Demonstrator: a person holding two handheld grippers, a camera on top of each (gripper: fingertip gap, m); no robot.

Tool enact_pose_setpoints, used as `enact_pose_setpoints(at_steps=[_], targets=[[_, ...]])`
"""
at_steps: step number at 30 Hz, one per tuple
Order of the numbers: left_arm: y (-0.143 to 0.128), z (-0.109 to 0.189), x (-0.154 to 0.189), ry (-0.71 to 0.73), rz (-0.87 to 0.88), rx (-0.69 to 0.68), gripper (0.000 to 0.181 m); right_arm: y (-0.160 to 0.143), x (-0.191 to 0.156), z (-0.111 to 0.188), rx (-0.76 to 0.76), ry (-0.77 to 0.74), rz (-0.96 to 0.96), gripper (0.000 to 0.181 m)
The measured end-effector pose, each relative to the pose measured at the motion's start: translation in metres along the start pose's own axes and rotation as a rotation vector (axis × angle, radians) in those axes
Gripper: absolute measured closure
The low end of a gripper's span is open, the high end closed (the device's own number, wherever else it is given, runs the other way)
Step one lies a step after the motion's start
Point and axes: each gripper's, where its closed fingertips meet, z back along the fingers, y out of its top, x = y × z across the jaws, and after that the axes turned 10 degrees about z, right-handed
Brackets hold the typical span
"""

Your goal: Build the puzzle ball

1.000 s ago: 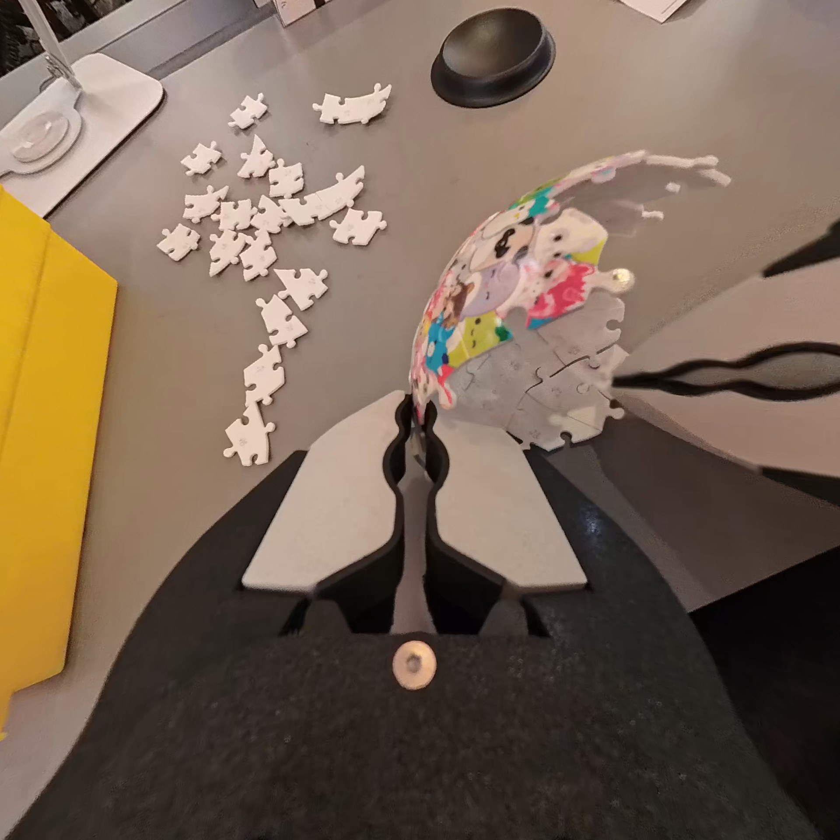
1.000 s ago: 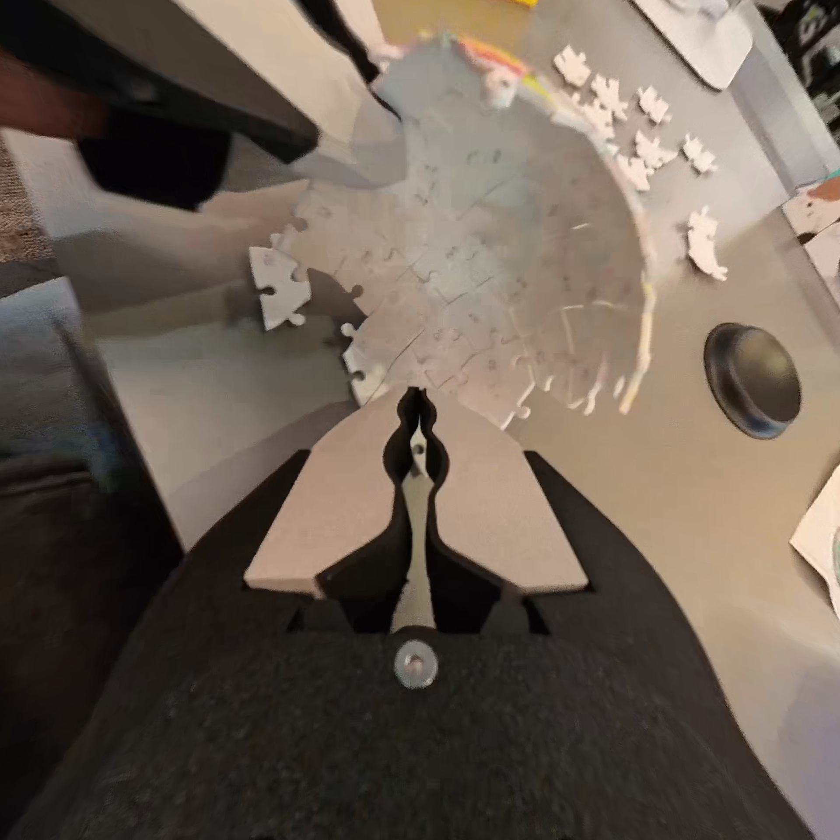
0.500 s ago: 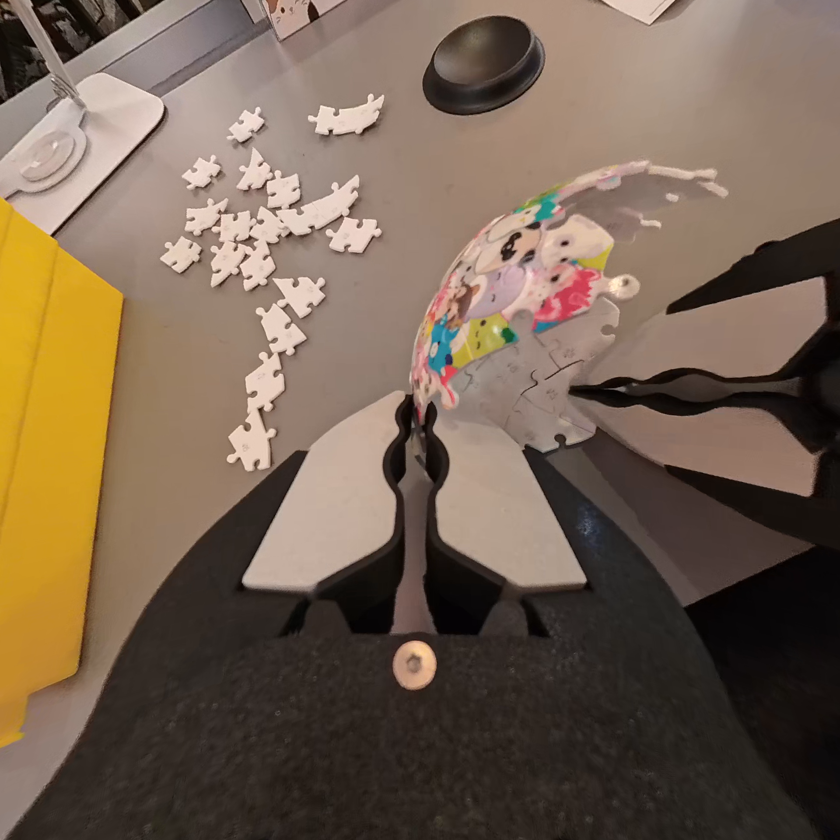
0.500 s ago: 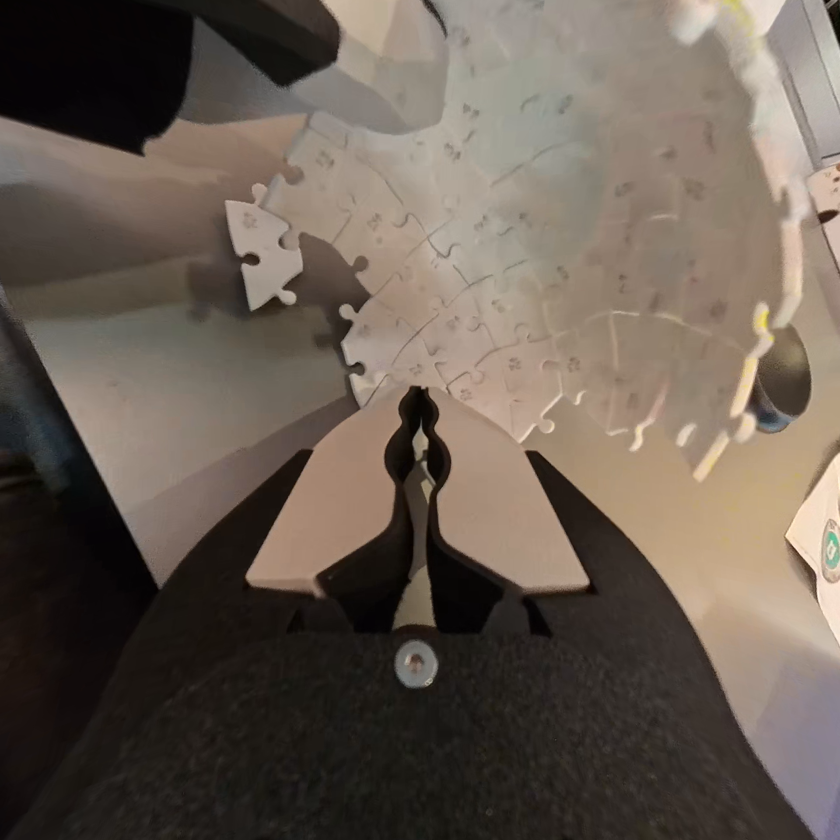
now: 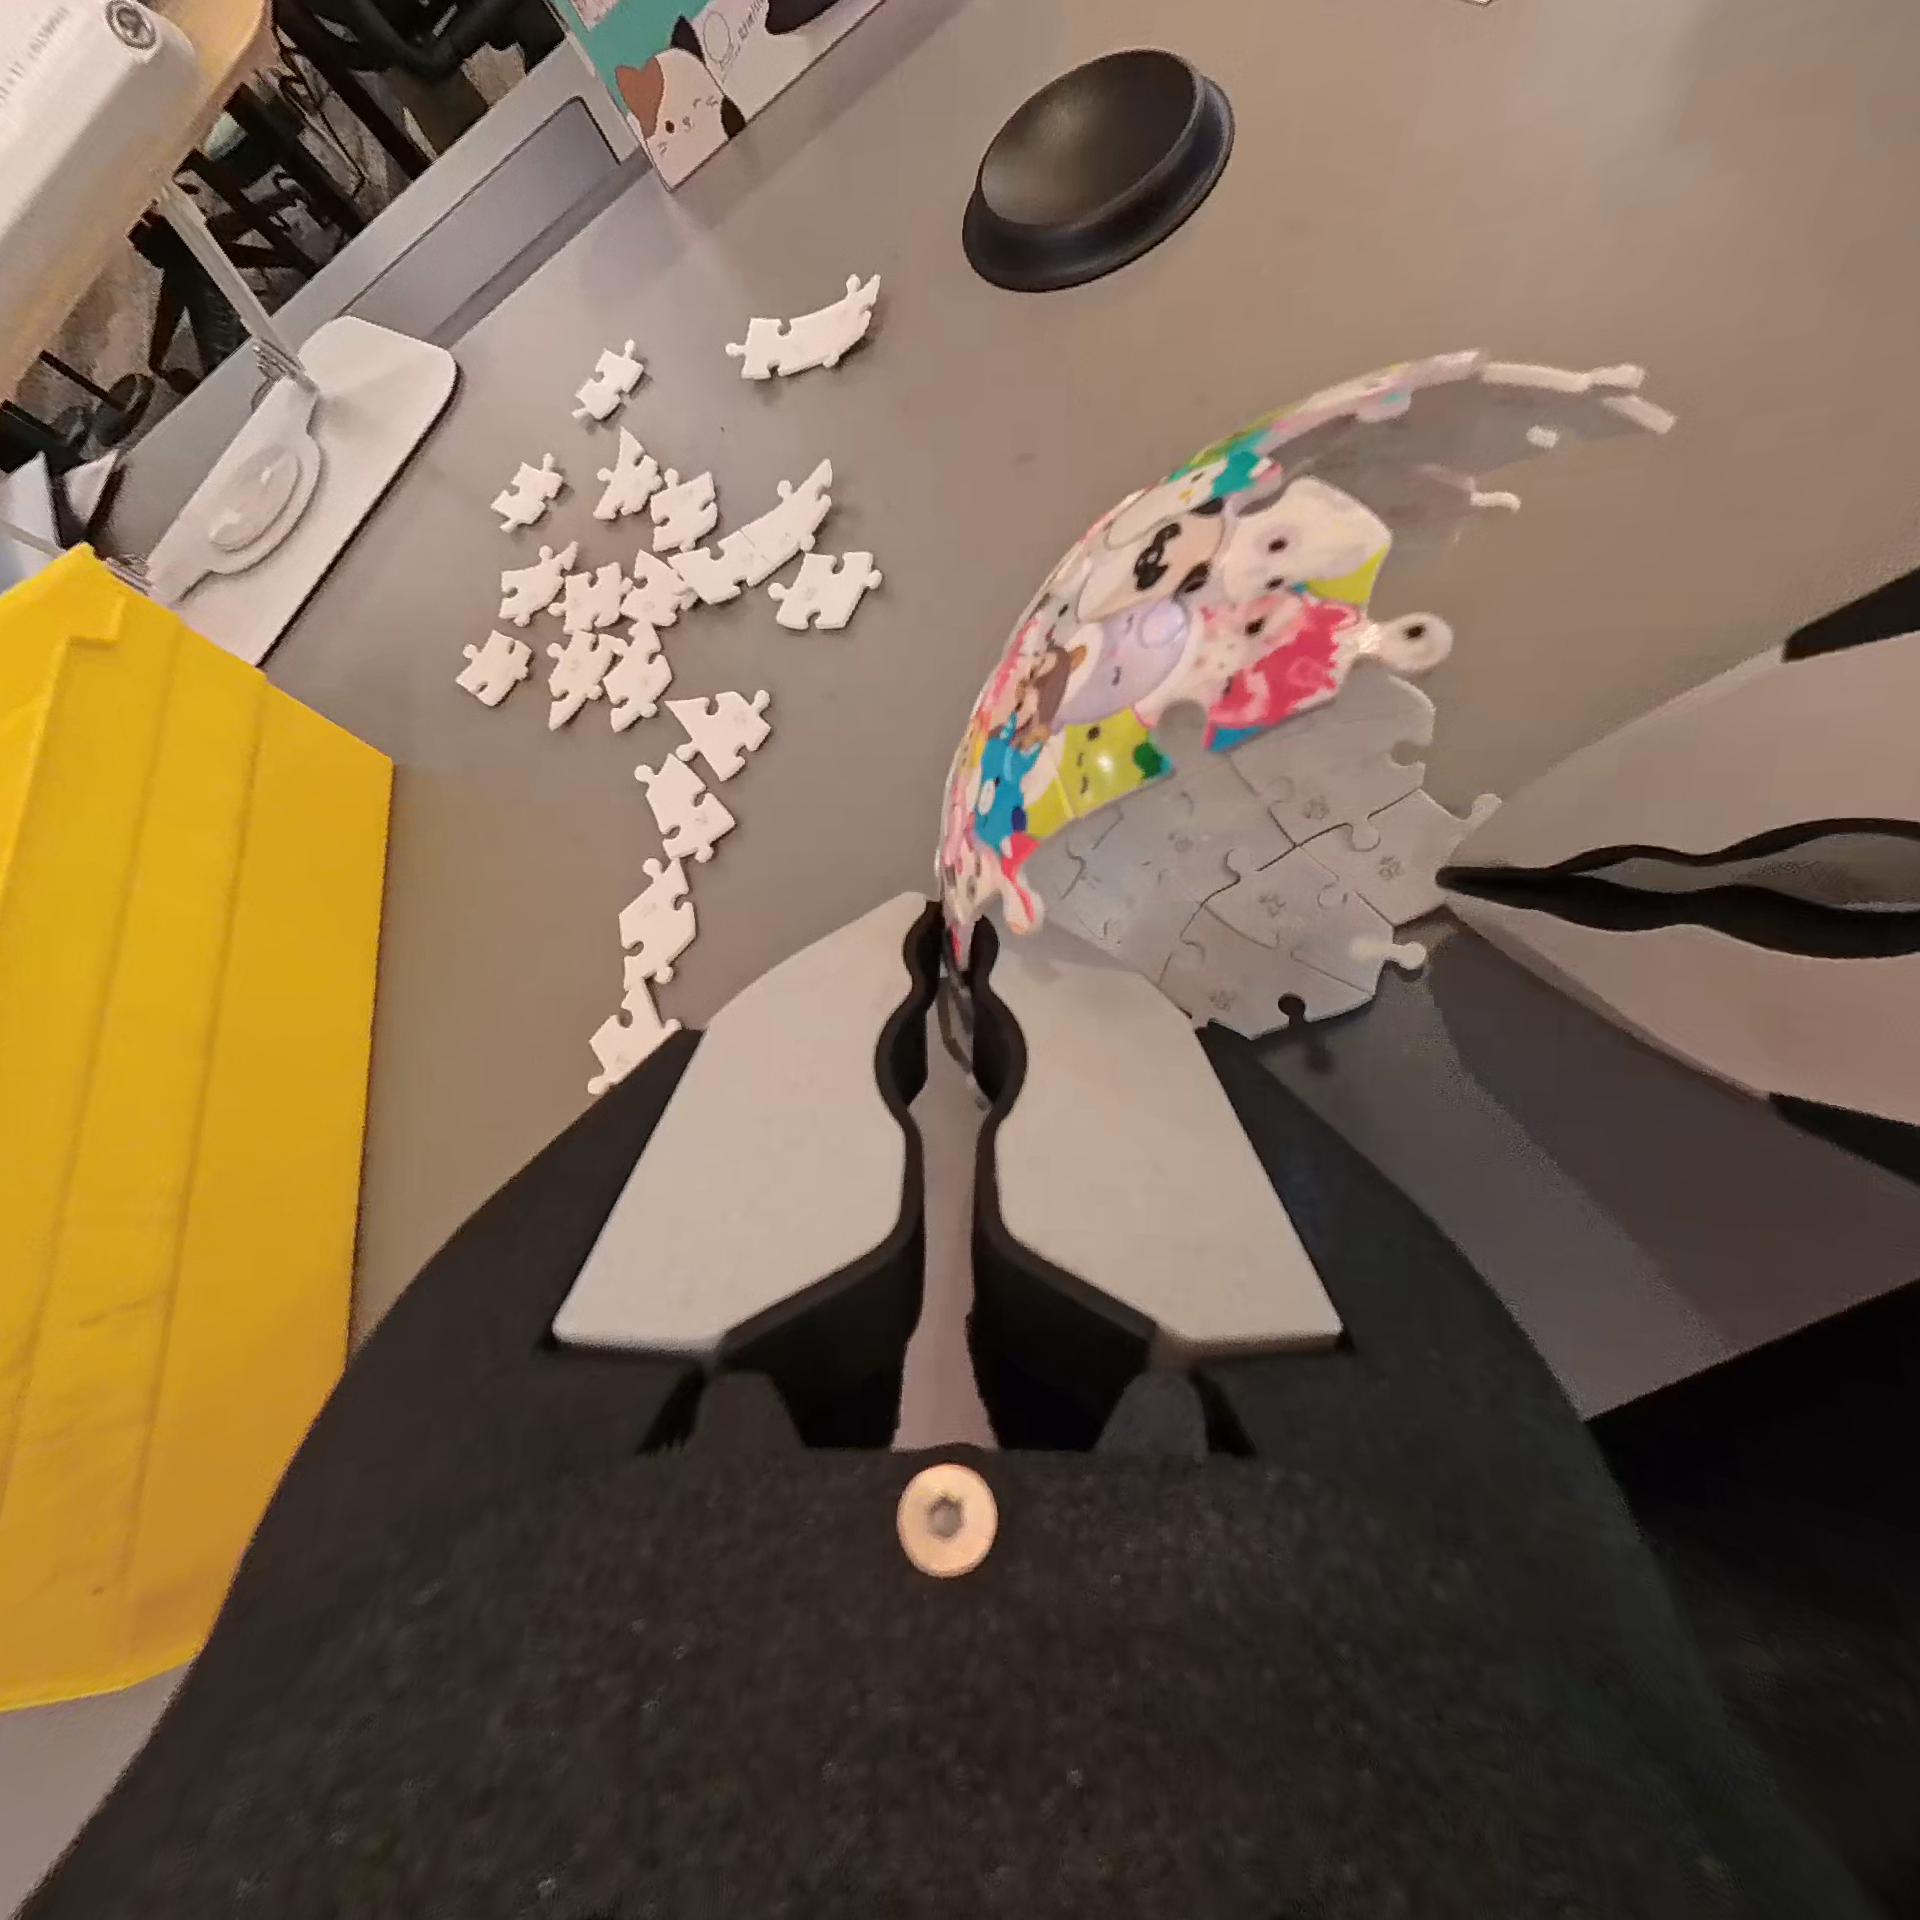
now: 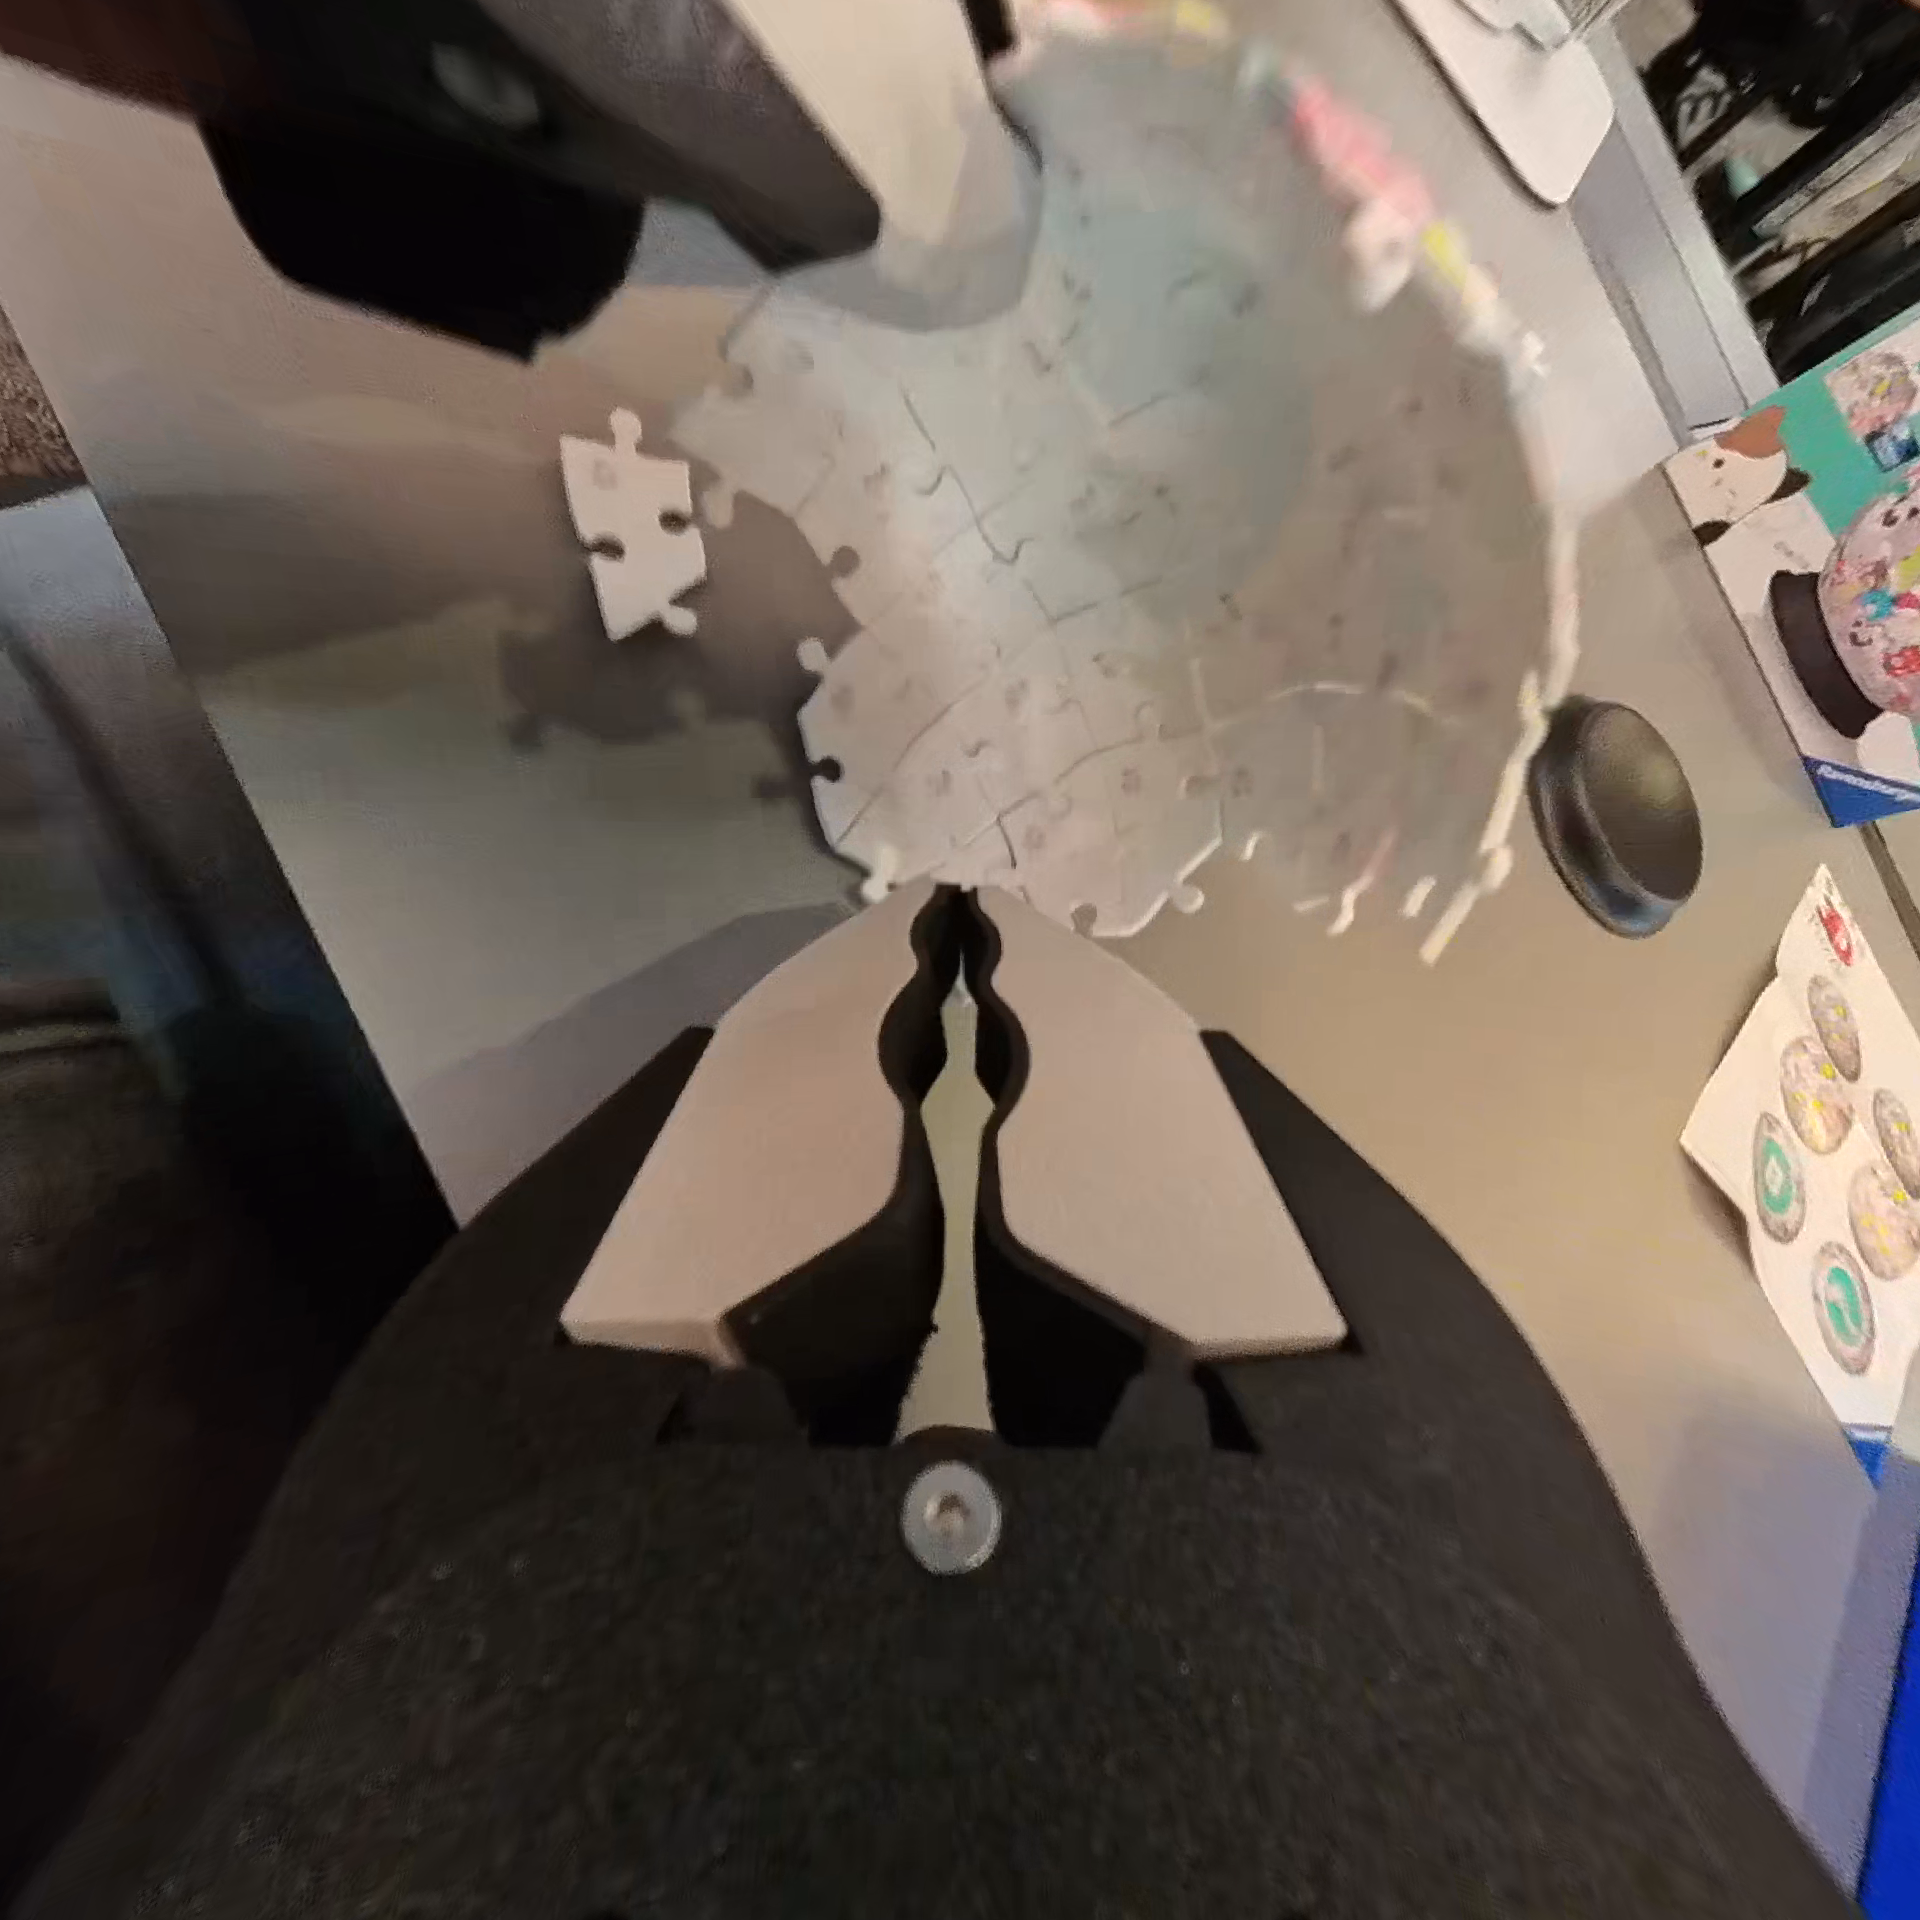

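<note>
Holding: your left gripper [image 5: 961,935] and right gripper [image 6: 958,914] each pinch the puzzle ball [image 5: 1195,665] shell's edge, above the tabletop [image 5: 1455,208].
Loose pieces [image 5: 644,613]: scattered left, beside the yellow bin [image 5: 156,1039].
Black stand [image 5: 1096,171]: beyond.

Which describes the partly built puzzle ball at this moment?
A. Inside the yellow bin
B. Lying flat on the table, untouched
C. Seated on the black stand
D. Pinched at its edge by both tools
D: the left tool is shut on the coloured edge of the puzzle ball shell, and the right tool is shut on its grey lower edge, holding it off the table.
</note>
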Motion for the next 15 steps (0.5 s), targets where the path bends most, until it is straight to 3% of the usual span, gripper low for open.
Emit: enact_pose_setpoints(at_steps=[15], targets=[[0.007,0.001,0.002,0.038,-0.053,0.004,0.179,-0.013,0.004,-0.022,-0.113,-0.022,0.032,0.181]])
